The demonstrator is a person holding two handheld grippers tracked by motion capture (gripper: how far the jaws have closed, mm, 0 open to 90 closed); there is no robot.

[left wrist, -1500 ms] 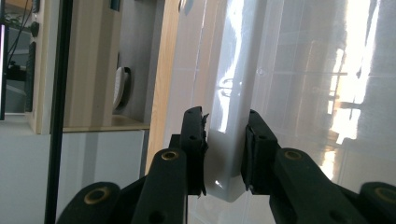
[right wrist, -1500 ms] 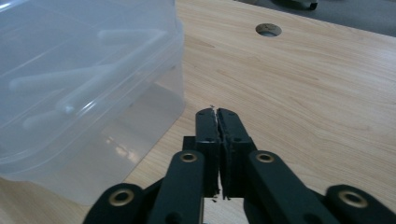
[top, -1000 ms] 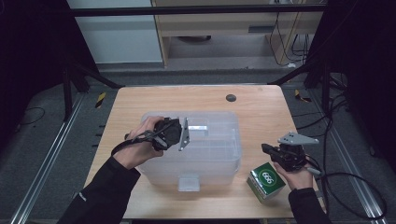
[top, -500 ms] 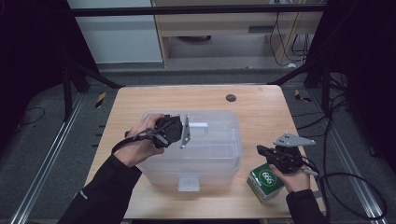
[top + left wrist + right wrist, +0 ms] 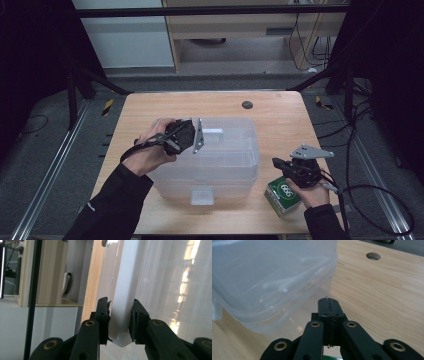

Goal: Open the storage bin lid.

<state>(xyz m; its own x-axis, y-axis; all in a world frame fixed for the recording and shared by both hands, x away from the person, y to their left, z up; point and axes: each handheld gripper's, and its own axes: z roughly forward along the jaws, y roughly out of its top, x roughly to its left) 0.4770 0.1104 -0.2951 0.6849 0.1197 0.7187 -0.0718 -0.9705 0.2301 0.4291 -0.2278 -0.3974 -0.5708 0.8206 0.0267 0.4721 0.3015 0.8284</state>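
Storage bin's white latch (image 5: pixel 121 315) sits clamped between left gripper (image 5: pixel 120 321) pads, prob. to unclip the lid (image 5: pixel 220 150); right gripper (image 5: pixel 329 305), jaws together, waits w/ nothing held beside green box (image 5: pixel 283 194).

The wooden table (image 5: pixel 150 120) carries 1 clear lidded bin (image 5: pixel 220 160) and 1 green box (image 5: pixel 284 196).

Clear, milky-translucent storage box (image 5: pixel 220 160) with white latch (image 5: pixel 202 197). Pale wood-grain table (image 5: pixel 280 112), dark round hole (image 5: pixel 247 104) in it. Green carton (image 5: pixel 282 195) with white lettering. Black left gripper (image 5: pixel 119 320), black right gripper (image 5: pixel 329 305), grey three-cornered plates. Black sleeves. Yellow-black striped tape (image 5: pixel 107 106) on grey floor.
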